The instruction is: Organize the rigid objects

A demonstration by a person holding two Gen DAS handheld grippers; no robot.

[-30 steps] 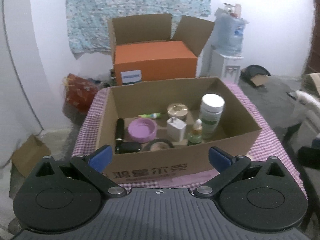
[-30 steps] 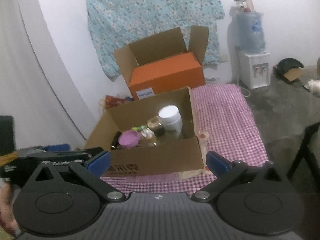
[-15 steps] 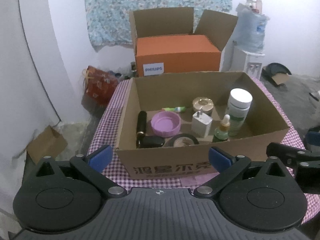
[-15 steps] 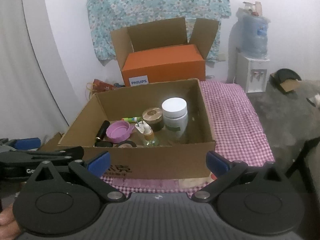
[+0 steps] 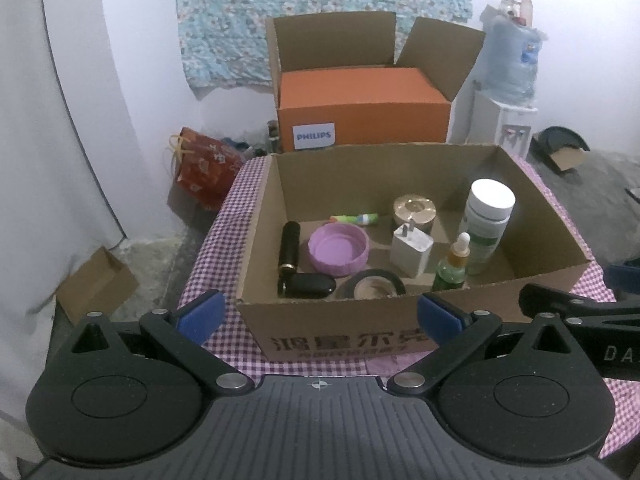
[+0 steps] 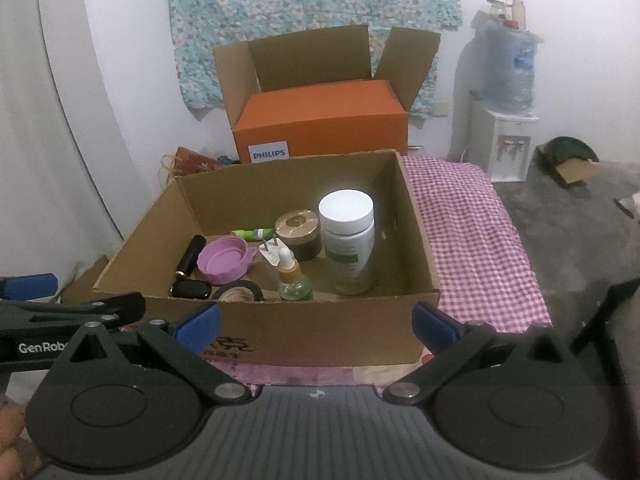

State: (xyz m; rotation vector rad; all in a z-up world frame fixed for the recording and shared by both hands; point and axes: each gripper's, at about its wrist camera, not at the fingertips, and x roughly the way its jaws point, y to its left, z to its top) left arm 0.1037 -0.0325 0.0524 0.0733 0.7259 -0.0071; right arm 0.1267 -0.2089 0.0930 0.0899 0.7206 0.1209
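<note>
Box [image 5: 532,204]: open carton on the checked cloth [image 6: 472,232] of the desk, printing on its near wall
Contents, all on the box floor:
- white-capped bottle [image 5: 489,226], upright, right side
- dropper bottle [image 5: 454,266], upright, just beside it
- white charger [image 5: 412,249], prongs up, centre
- gold-lidded jar [image 5: 414,212], behind the charger
- purple lid [image 5: 338,249], hollow up, left of centre
- green tube [image 5: 354,219], lying at the back
- black tube [image 5: 290,246], lying along the left wall
- black case [image 5: 310,285] and tape roll [image 5: 375,286], against the near wall

Left gripper [image 5: 318,316]: before the box, jaws wide, empty
Right gripper [image 6: 316,322]: before the box, jaws wide, empty

Behind: orange box [image 5: 360,108] inside a larger open carton
</note>
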